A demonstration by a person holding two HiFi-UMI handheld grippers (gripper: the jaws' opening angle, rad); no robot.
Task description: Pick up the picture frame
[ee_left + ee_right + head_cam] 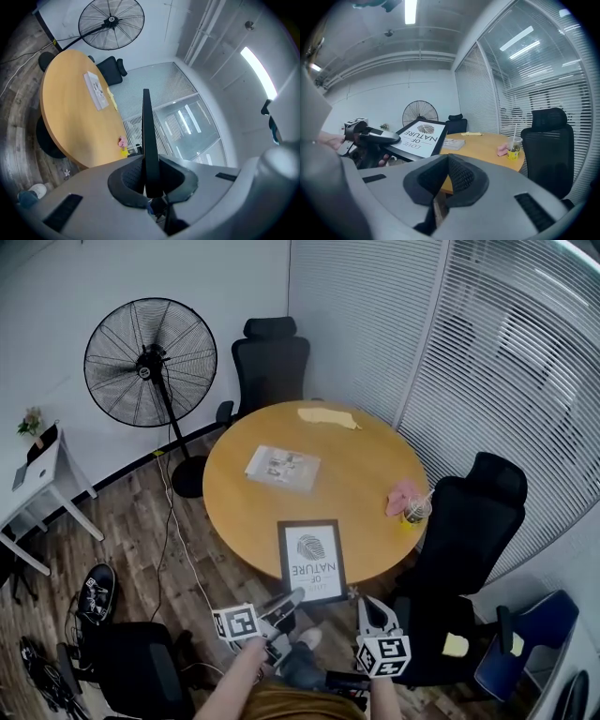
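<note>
Left tongs [289, 600]: pinched on the picture frame [312, 562] at its 7 o'clock corner; frame seen edge-on between the pads in the left gripper view.
Right tongs [368, 607]: pressed together on nothing, just off the frame's 5 o'clock corner.
Frame's place: at the 6 o'clock rim of the round bench [361, 474], near end hanging past that rim; judged tilted up off the wood, though unsure of contact at the far edge.
Step in hand: likely the lift itself, borne by one corner.
Doing it well: probably called for a firm, steady pinch and a slow rise with no twist of the wrist, print side up; judged apt to droop or slip from a one-corner hold.
Long axis: ran from 6 to 12 o'clock.
Facing: print upward, fingerprint motif toward 12, lettering upside down as read from 6.
</note>
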